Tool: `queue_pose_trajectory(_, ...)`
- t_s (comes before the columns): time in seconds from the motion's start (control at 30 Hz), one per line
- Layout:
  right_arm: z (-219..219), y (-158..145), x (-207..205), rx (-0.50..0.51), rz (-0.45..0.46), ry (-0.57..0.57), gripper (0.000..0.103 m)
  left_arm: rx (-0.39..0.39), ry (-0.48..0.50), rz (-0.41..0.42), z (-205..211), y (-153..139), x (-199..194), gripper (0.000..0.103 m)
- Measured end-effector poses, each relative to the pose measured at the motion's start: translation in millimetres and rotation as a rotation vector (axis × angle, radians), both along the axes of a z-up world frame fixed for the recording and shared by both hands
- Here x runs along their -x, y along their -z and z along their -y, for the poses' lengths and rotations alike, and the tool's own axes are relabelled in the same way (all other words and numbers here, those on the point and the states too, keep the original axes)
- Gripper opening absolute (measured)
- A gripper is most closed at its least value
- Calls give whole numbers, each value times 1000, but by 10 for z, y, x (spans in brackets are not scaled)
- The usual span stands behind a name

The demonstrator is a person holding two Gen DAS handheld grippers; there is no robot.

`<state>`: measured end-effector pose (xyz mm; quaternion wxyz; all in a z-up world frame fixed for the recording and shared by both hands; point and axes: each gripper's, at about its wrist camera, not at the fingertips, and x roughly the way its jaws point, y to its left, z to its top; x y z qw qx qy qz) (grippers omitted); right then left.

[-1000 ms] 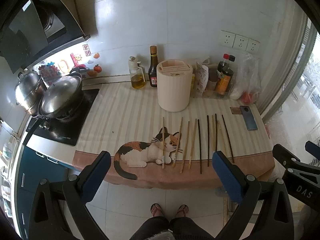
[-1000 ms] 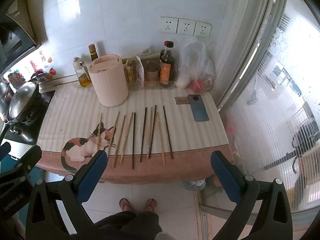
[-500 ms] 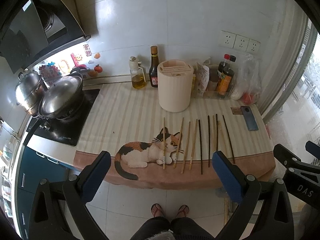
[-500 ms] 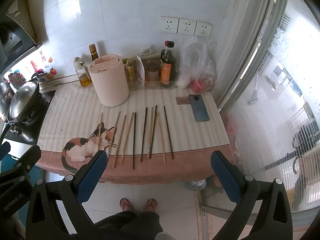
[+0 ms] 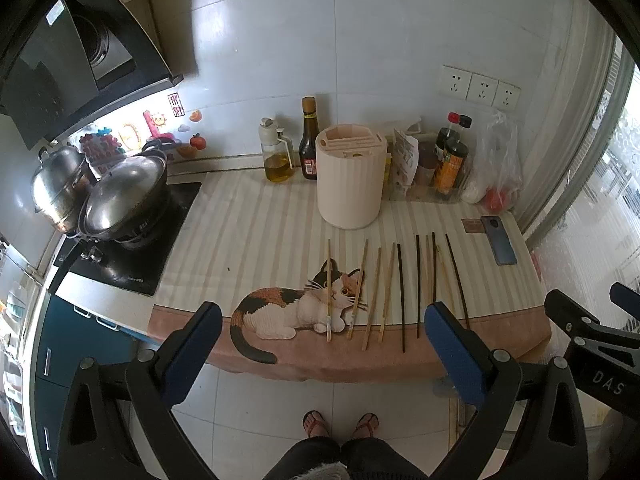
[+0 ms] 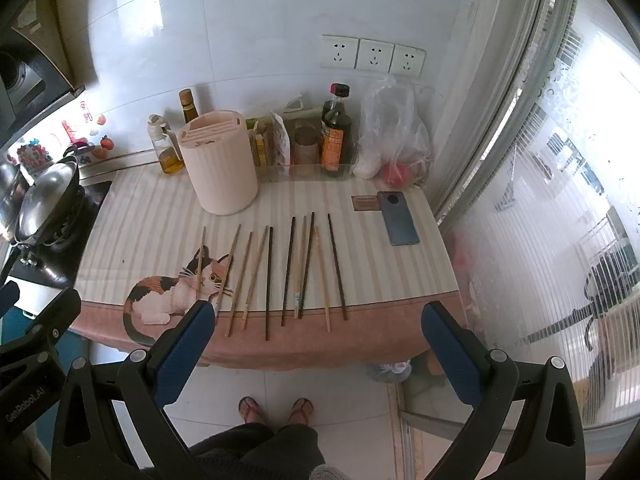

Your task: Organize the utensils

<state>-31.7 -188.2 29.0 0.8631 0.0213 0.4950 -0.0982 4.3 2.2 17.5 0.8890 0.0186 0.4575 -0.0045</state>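
Left gripper (image 5: 322, 350) sits low in frame, held back from the counter above the floor, jaws spread wide w/ nothing between them. Right gripper (image 6: 316, 350) has the same pose at frame bottom, wide open, empty.

Chopsticks (image 5: 402, 292) lie in a row mid-frame on the striped mat (image 5: 248, 236), long axes running near edge to far, fanning slightly. Leftmost ones cross the cat print (image 5: 296, 308). Cream utensil holder (image 5: 350, 180) stands upright just behind them.

Left gripper's right pad covers the near end of the rightmost sticks; exact count hard to tell. Person's feet (image 6: 276, 408) at bottom centre, legs cut off.
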Motion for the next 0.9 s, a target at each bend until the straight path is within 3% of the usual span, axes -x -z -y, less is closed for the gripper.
queue_pose_trajectory(0.9, 17, -100, 6, 5, 19, 1, 103, -2, -1, 15, -6, -62, -15, 103)
